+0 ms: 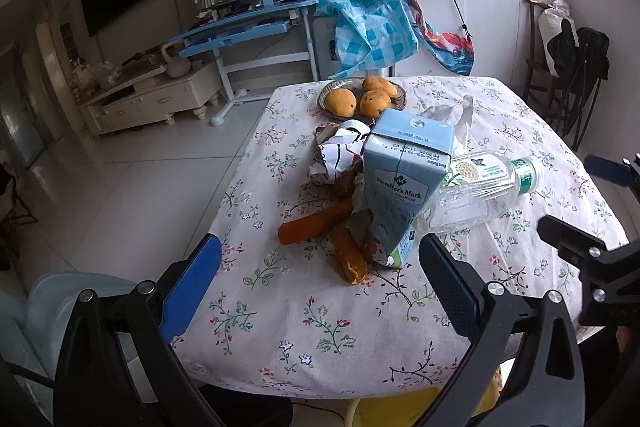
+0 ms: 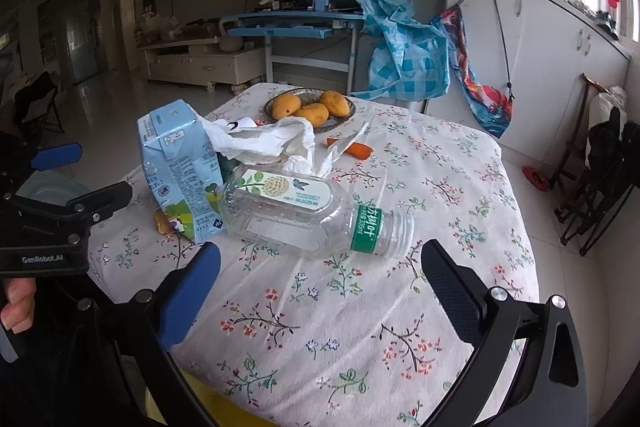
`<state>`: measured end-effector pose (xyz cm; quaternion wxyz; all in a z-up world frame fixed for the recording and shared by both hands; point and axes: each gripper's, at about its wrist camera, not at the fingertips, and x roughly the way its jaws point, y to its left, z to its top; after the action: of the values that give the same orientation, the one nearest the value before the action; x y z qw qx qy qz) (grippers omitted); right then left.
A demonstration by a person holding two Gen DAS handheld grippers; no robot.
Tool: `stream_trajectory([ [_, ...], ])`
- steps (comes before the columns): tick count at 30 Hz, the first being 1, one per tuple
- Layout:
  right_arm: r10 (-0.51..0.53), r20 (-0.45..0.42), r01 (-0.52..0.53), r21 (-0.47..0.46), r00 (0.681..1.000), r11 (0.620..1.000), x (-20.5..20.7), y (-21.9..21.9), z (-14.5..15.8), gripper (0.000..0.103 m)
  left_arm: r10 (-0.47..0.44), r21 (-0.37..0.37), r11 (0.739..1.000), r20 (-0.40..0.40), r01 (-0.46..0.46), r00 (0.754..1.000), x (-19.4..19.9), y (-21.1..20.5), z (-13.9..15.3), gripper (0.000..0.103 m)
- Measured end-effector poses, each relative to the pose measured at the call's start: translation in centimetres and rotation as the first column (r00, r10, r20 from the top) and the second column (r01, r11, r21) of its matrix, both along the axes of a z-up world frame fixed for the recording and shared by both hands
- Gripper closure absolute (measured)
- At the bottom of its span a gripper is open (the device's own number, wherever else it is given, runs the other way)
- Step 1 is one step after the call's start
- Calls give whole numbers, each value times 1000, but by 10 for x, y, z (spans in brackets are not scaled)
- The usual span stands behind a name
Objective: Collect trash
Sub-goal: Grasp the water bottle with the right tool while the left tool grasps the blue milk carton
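Left gripper (image 1: 320,279): jaws spread wide, nothing between the pads, hovering just short of the milk carton (image 1: 400,187), level with its base, aimed toward it.

Right gripper (image 2: 320,287): jaws also wide apart, empty, low and to the right of the carton, well clear of it.

A bare hand (image 2: 18,303) wraps the left gripper's handle, below and left of the carton.

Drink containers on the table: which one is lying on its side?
The clear plastic bottle, capless, with a green neck band, lies on its side; the blue milk carton beside it stands upright.
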<state>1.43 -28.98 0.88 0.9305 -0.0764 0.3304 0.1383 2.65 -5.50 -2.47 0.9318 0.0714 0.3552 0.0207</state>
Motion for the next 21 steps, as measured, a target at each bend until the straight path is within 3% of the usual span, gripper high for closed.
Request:
stream_trajectory([
  [14,145,-26,-147,-136,989,980,50,25,-10,6,-21,9,1000,-45,22,999,5,0,-4,7],
  [21,255,-96,-269,-169,962,948,79,38,-23,6,-27,11,1000,-67,28,997,8,0,-7,7],
])
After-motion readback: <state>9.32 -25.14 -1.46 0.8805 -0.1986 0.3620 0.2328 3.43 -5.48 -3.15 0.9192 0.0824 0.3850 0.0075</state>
